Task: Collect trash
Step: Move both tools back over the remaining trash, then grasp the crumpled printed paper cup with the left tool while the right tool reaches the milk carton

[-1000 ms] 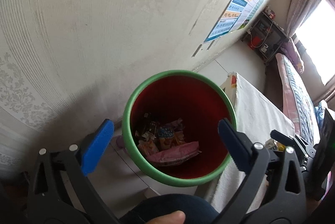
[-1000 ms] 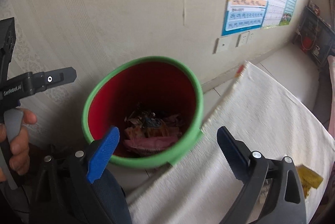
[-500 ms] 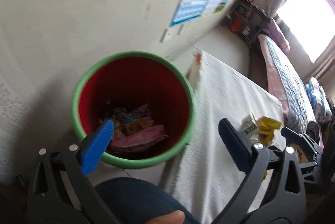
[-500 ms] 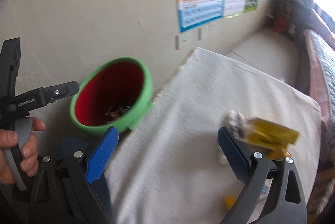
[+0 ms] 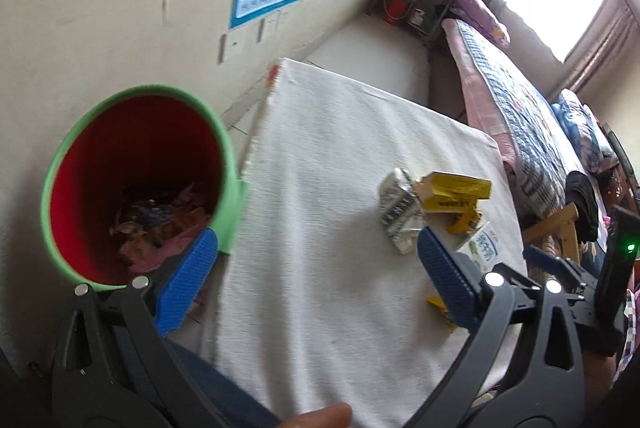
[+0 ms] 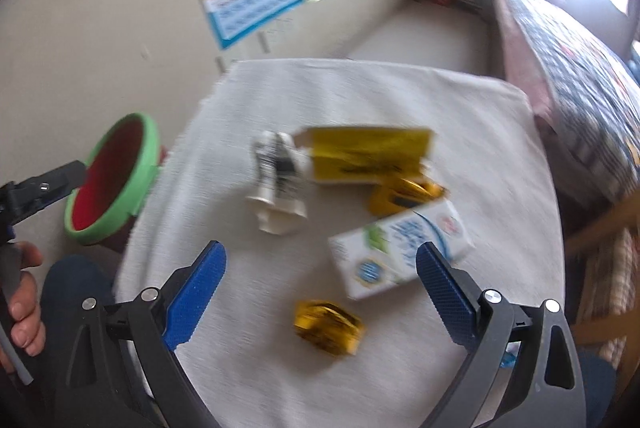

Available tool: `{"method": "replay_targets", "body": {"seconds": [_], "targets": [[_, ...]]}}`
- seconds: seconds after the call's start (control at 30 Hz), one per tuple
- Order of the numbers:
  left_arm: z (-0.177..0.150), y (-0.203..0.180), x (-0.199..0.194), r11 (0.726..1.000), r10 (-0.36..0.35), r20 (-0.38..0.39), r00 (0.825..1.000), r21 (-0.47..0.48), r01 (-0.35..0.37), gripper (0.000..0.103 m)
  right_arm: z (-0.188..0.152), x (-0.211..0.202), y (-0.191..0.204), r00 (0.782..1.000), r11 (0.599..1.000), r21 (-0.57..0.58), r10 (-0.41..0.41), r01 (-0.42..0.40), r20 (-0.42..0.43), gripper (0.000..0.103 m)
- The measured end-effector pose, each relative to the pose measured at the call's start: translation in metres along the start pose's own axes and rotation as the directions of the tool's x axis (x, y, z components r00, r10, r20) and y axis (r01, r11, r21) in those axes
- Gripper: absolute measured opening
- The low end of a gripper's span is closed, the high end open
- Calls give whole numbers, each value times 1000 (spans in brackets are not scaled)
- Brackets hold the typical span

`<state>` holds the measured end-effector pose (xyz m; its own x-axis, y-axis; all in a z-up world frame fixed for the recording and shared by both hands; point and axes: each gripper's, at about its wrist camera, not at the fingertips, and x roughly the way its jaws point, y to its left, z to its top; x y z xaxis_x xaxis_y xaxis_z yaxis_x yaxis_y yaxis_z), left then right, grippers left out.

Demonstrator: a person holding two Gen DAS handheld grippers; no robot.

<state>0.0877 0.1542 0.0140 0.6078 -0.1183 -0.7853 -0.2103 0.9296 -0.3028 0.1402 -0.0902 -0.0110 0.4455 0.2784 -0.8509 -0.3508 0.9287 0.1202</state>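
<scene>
Between the right gripper's fingers: the right gripper hangs with blue pads spread wide and empty over the white cloth on the table.
Nearest trash: a crumpled gold wrapper lies on the cloth between the pads; a white milk carton with blue and green print lies tilted just beside the right pad.
Further trash: a second gold wrapper sits above the carton, touching an opened yellow box; a crushed white-and-black carton lies against the box's left end. This view is blurred, so the print cannot be read.
Left gripper: the left gripper is also spread apart and holds nothing, hovering over the near edge of the cloth.
Bin: a bin with a green rim and red inside stands beside the table's left edge, against the wall; wrappers lie jumbled at its bottom.
Person: a hand grips the left tool's handle at the right view's left edge.
</scene>
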Motion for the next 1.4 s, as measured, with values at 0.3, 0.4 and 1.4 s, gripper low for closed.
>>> {"method": "replay_targets", "body": {"seconds": [0.3,0.4,1.4], "targets": [[-1,-26,7,998,-12,-13,1000,55,13,98,-16,15,-40,999,985,174,9,-1,-41,92],[-2,-26,10,999,-12,-23,1000,50,13,98,-15,24,-46,999,975,224,13,-2,-51,92],[-9,-38,59,996,-29,-104,994,76,37,98,5,77,-60,988,968,238,-45,80,-148,63]]}}
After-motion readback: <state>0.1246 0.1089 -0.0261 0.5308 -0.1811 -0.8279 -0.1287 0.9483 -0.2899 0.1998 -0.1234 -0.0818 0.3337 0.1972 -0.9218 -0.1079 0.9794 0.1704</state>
